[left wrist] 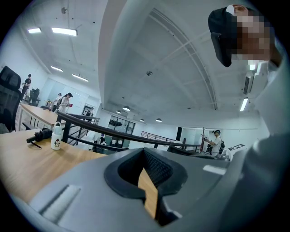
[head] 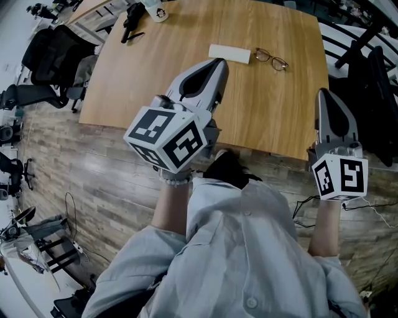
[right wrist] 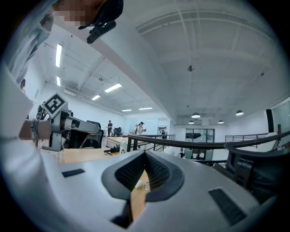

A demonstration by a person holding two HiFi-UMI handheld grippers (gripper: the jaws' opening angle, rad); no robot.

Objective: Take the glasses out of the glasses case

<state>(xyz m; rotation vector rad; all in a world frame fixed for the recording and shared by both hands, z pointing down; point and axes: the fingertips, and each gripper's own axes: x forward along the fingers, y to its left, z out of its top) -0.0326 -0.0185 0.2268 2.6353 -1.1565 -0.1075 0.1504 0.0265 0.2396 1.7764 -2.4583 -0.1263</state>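
Observation:
A white glasses case (head: 229,53) lies closed on the far part of the wooden table (head: 149,81). The glasses (head: 271,59) lie just to its right, on the tabletop and outside the case. My left gripper (head: 219,62) hovers over the table's near half, pointing toward the case, jaws shut and empty. My right gripper (head: 323,92) hangs at the table's front right edge, also shut with nothing in it. In the right gripper view (right wrist: 145,153) the case (right wrist: 138,185) and glasses (right wrist: 147,186) show small through the hollow between the jaws. The left gripper view (left wrist: 145,150) shows only tabletop there.
A white bottle (head: 157,9) and a black folded object (head: 130,22) sit at the table's far left corner. Office chairs (head: 50,56) stand to the left, a dark chair (head: 376,93) to the right. Cables (head: 305,208) lie on the wood floor.

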